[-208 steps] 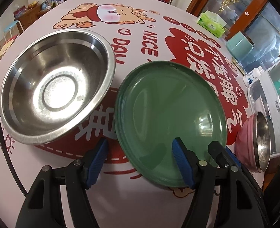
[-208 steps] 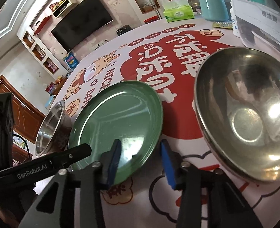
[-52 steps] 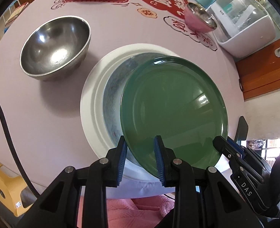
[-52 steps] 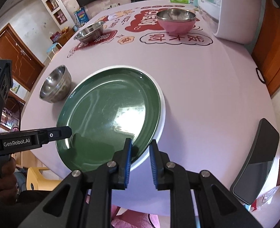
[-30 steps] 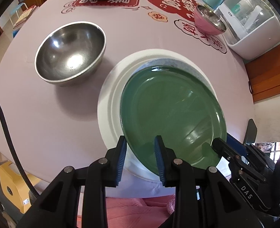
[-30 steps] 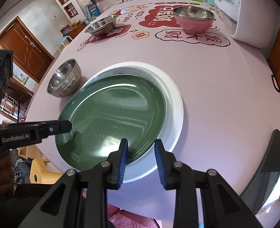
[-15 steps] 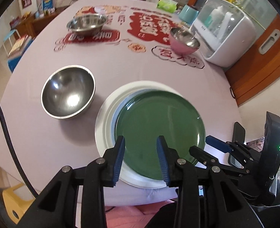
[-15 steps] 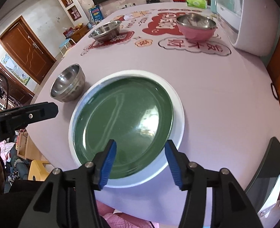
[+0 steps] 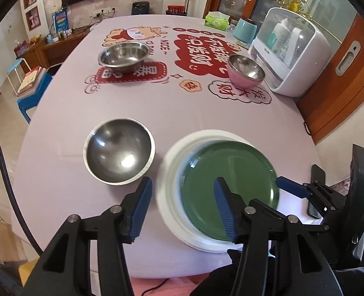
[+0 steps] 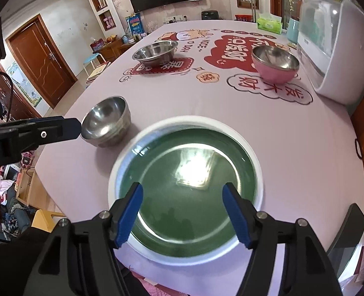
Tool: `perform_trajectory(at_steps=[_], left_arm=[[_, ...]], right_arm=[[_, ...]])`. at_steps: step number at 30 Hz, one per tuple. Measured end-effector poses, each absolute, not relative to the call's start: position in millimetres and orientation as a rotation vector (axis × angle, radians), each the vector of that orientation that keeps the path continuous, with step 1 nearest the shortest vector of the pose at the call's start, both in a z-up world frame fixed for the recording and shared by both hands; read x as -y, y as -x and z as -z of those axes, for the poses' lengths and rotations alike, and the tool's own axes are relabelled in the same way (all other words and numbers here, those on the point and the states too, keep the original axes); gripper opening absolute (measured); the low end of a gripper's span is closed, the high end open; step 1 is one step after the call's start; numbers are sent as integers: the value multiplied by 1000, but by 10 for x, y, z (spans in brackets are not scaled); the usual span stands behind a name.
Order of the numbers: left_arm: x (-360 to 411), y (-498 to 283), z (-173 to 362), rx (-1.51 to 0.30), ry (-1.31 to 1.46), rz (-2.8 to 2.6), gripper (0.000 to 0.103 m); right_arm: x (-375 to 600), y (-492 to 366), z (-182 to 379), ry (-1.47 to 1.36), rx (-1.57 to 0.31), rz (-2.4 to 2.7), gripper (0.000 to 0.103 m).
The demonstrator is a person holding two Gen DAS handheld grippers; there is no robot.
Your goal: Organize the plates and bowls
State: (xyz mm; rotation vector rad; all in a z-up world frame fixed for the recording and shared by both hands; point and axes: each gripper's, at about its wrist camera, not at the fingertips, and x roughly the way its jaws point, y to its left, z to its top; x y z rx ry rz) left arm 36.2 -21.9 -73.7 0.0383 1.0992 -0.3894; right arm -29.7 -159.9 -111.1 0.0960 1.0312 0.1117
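A green plate lies inside a larger white plate near the table's front edge. A small steel bowl stands to its left. A wide steel bowl and a pink bowl stand farther back. My left gripper is open and empty, raised above the white plate's left rim. My right gripper is open and empty, raised above the green plate's near side.
A white countertop appliance stands at the table's right edge, with a teal cup and a green tissue pack behind it. A dark phone lies at the front right. A blue stool stands left of the table.
Both grippers let go of the green plate, opened wide and drew back and up. The green plate now rests flat in the white plate.
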Motion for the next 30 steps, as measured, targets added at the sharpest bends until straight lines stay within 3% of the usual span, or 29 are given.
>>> perform_trajectory(at_steps=[7, 30], left_arm=[[-131, -614, 586, -1080, -32, 380, 67], [-1237, -1898, 208, -1035, -1, 289, 78]], right_arm=[[1327, 47, 995, -117, -1025, -117, 69], [840, -1240, 607, -215, -964, -71, 69]])
